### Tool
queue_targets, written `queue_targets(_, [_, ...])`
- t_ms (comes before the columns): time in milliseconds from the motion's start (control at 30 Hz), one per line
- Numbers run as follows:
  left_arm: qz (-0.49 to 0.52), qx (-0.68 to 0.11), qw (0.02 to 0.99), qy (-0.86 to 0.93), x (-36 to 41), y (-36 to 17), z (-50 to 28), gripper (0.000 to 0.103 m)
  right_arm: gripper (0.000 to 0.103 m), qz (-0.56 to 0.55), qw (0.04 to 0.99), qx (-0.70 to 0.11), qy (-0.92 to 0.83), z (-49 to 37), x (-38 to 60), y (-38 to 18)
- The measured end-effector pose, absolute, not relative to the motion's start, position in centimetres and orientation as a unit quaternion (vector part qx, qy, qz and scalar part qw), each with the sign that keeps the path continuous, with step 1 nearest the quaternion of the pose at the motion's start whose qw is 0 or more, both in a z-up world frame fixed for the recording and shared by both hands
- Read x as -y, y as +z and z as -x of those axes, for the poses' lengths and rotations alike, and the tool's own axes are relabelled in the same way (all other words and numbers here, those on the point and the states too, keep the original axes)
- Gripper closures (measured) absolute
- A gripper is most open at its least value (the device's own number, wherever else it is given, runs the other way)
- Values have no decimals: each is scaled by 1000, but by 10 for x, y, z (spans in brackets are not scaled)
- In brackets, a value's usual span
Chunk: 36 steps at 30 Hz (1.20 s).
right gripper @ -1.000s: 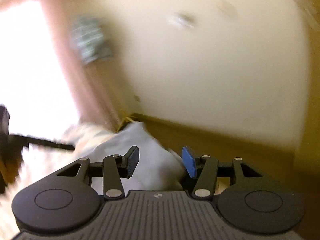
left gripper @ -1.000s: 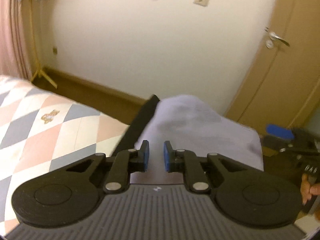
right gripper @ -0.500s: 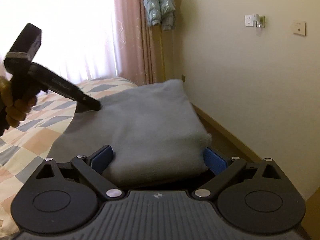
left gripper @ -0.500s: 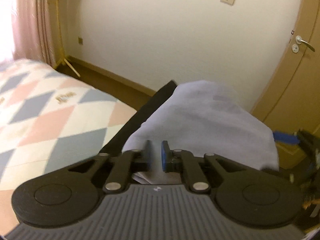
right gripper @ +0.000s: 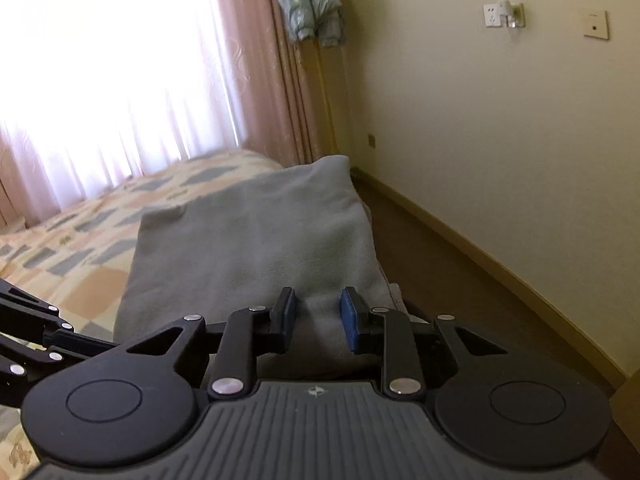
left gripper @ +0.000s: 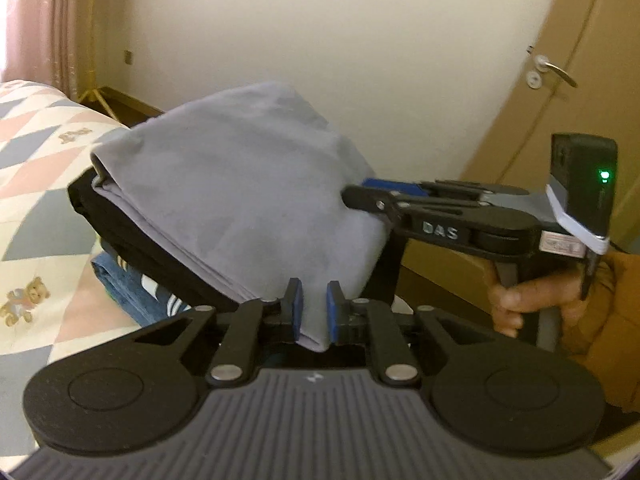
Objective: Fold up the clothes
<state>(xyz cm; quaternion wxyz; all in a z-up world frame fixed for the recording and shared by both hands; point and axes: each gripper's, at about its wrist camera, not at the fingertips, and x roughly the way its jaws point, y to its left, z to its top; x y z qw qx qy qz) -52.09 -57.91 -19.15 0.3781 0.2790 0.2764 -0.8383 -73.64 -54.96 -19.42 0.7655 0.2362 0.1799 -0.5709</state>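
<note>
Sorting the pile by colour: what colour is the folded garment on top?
Grey folded garment, seen best in the left wrist view.

Bed [left gripper: 36, 208] with a quilt of pink, grey and cream diamonds bearing teddy-bear motifs. At its edge lies a stack of folded garments: blue denim [left gripper: 120, 284] lowest, black garment [left gripper: 132, 248] above, grey garment [left gripper: 248, 196] uppermost.

open bedspread [left gripper: 36, 200] left of the folded pile [left gripper: 240, 184]; right tongs [left gripper: 362, 192] against its right edge

Grey garment [left gripper: 240, 184] – soft matt fleece; claw [left gripper: 313, 312] – matt black plastic, blue pads.
</note>
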Motion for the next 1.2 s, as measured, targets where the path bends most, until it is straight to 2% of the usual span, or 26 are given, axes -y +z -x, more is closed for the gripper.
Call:
queue_targets(333, [-311,-264,415,-813,575,-180,537,92,75,-231,771,-211,-555,729,573,-187])
queue_targets(367, [-312,-264,417,-812,574,-171,536,90,75,-237,769,-210,-556,729,572,-179])
queue_targets(400, [-316,-270,424,-805,574,-164,533,81,75,-242,766,-206,-559,729,571,-171])
queue_targets(433, [-320,-275,430,-798,575,-158,531,68,71,-248,763,-197,-564,731,568,-163])
queue_targets(467, [-324,-280,437,-791,575,-151,529,67,67,-258,755,-187,-573,732,563,-156])
queue_targets(500, [-322,-284,443,-787,574,-144,525,67,53,-274,741,-177,-587,734,558,-149])
queue_targets(533, [-324,-287,450,-781,572,-138,520,66,49,-292,729,-165,-597,737,552,-143])
queue_targets(567, [-325,-290,457,-775,571,-132,516,65,50,-310,722,-152,-600,739,545,-138])
queue_targets(633, [-334,-292,472,-762,568,-123,508,59,35,-336,708,-143,-605,738,532,-133])
queue_targets(800, [-341,-285,485,-753,555,-103,490,49,28,-367,680,-144,-618,725,502,-125])
queue_targets(900, [-347,-273,483,-756,545,-93,478,39,23,-374,666,-125,-633,719,481,-113])
queue_targets(1067, [-348,-249,474,-769,516,-68,453,33,12,-366,642,-101,-667,696,439,-85])
queue_targets(1133, [-344,-241,472,-775,504,-57,440,20,7,-368,632,-92,-676,681,426,-76])
queue_targets(1200, [-341,-232,473,-779,490,-48,423,14,4,-373,625,-89,-680,664,408,-68])
